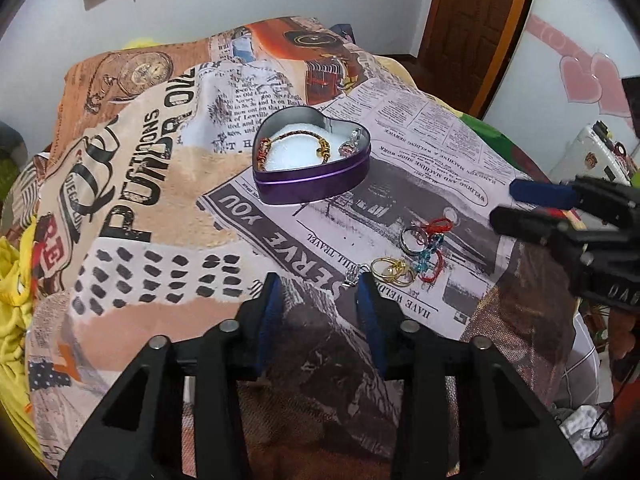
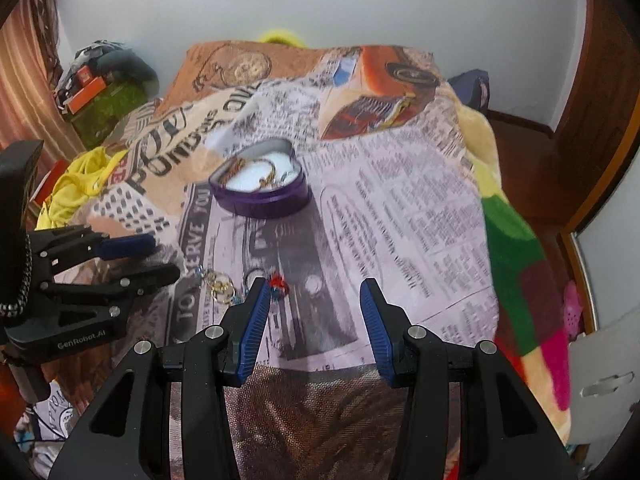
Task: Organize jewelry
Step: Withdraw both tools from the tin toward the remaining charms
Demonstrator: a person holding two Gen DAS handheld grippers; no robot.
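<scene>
An open purple heart-shaped tin (image 1: 312, 184) sits mid-bed on the printed blanket (image 1: 160, 200). It is lined with white foam and holds a beaded bracelet (image 1: 296, 138) and a small silver piece (image 1: 354, 140). Nearer lie loose gold rings (image 1: 392, 270), a silver ring (image 1: 412, 238) and a red cord with blue beads (image 1: 432, 254). My left gripper (image 1: 320, 286) hovers open just left of the gold rings, nothing between its pads. My right gripper (image 2: 314, 292) is open and empty too, its left fingertip beside the red cord (image 2: 278, 282). The tin (image 2: 264, 204) lies beyond.
The right gripper (image 1: 506, 204) enters from the right of the left wrist view; the left gripper (image 2: 166, 258) enters from the left of the right wrist view. A yellow cloth (image 1: 12, 280) hangs at the bed's left edge. A wooden door (image 1: 472, 20) stands behind.
</scene>
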